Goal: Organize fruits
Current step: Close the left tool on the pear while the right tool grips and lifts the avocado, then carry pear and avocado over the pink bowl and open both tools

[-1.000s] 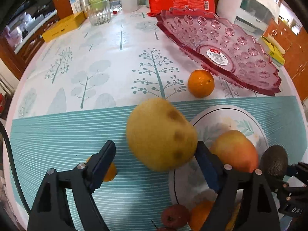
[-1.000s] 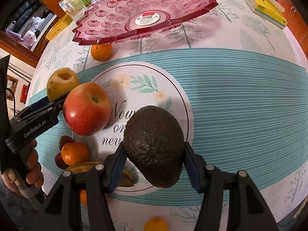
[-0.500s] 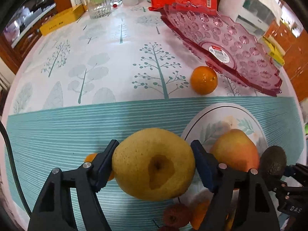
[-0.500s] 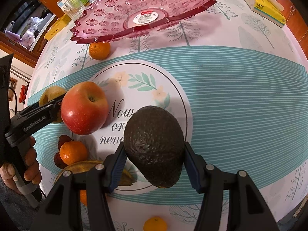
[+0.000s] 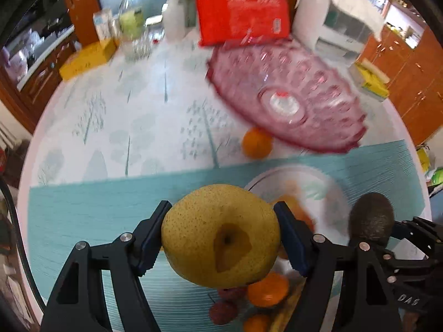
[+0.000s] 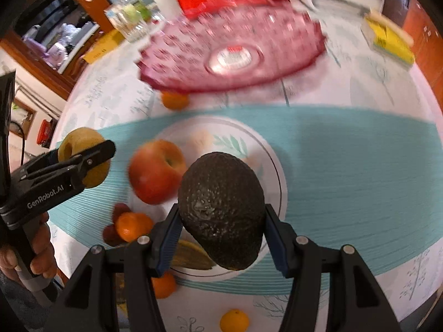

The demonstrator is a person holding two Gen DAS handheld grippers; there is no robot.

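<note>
My left gripper (image 5: 221, 235) is shut on a yellow pear (image 5: 221, 235), held above the teal band of the tablecloth. My right gripper (image 6: 221, 221) is shut on a dark avocado (image 6: 223, 210), held over the white printed plate (image 6: 277, 171). A red apple (image 6: 155, 171) lies at the plate's left edge. Past it stands the empty pink glass dish (image 6: 232, 52). In the right wrist view the left gripper (image 6: 83, 157) with the pear (image 6: 80, 141) shows at the left, a hand (image 6: 38, 251) on its handle. The avocado (image 5: 371, 221) shows at the right of the left wrist view.
An orange (image 6: 174, 99) lies by the dish's near rim. Small oranges (image 6: 130, 225), dark red fruits (image 6: 119, 210) and a banana (image 6: 191, 257) cluster at the plate's near left; another orange (image 6: 234, 321) sits near the table edge. Bottles (image 5: 133, 27), a red pack (image 5: 241, 16) and yellow boxes (image 6: 387, 38) line the far side.
The left gripper's pads closed on the pear, which turned its hollow end toward the camera. Both grippers then rose with their fruit; the table looks farther away and blurred.
</note>
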